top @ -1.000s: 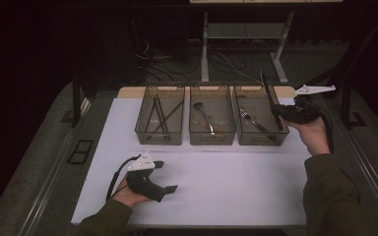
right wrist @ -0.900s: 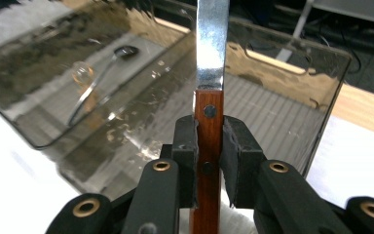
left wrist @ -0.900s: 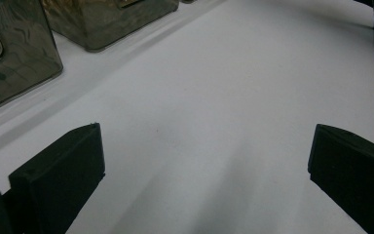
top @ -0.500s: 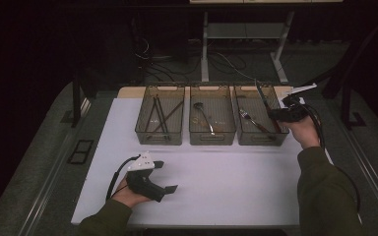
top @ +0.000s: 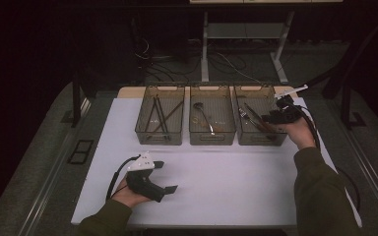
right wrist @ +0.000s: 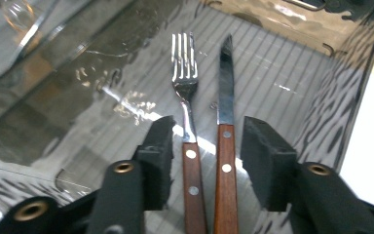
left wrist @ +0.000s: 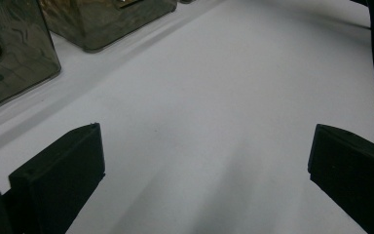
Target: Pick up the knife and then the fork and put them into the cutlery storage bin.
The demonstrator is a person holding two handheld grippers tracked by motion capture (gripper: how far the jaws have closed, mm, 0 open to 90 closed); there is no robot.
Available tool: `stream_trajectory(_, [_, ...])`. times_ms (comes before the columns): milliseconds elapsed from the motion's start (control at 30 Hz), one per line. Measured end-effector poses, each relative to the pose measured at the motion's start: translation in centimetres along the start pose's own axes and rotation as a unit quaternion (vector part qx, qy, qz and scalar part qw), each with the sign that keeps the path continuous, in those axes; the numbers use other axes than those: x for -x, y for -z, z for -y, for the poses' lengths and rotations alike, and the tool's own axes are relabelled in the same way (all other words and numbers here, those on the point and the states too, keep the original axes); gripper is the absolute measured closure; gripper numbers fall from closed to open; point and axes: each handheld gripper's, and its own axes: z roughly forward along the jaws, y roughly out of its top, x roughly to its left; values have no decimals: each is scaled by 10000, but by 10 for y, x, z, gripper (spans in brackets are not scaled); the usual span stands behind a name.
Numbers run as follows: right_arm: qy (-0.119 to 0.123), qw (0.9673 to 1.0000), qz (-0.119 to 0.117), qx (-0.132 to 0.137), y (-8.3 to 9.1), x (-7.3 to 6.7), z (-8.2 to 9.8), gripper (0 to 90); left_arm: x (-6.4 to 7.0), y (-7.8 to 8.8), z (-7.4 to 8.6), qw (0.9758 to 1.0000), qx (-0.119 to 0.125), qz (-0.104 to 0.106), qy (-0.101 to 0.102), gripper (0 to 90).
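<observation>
My right gripper (top: pixel 267 118) reaches into the right-hand clear bin (top: pixel 259 139) from its right side. In the right gripper view its jaws (right wrist: pixel 207 131) have just been opening. A fork (right wrist: pixel 185 73) and a knife (right wrist: pixel 225 87), both with wooden handles, lie side by side on the bin floor between the pads, which stand off them. My left gripper (top: pixel 168 175) rests in a hand on the white table (top: pixel 236 182) near the front left. In the left gripper view its jaws (left wrist: pixel 204 146) are wide open over bare table.
The middle bin (top: pixel 211 138) holds a spoon (top: pixel 203 115). Thin dark sticks (top: pixel 157 115) lie in the left bin (top: pixel 158 137). All three bins stand in a row at the table's far edge. Cables and a metal stand lie on the dark floor beyond.
The right hand sank toward the right bin with a long dark piece of cutlery that stuck up from the gripper. That piece now lies in the bin and the jaws have opened. The left gripper stayed put.
</observation>
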Motion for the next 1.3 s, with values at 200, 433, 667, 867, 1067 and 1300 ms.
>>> stream_trajectory(200, [-61, 9997, -129, 199, 6, -2, 1, 372, 0, 0, 0, 10000, -8, 15, -15, 0])
stream_trajectory(433, [34, 9990, -298, 342, 14, -10, 5, 284, -1, 3, 1, 10000, -45, -22, -47, 0])
stream_trajectory(667, [27, 9976, -467, 510, 20, -21, 14, 216, -2, 3, 2, 10000, -60, -66, -27, 0])
stream_trajectory(867, [34, 9960, -657, 597, 28, -31, 24, 193, -3, 4, 2, 9999, -61, -91, -10, 0])
stream_trajectory(1067, [118, 9936, -786, 805, 39, -41, 30, 193, -3, 5, 3, 9999, -91, -90, -9, 0])
stream_trajectory(1300, [227, 9912, -921, 919, 47, -52, 44, 190, -4, 5, 2, 9999, -63, -99, 35, 0])
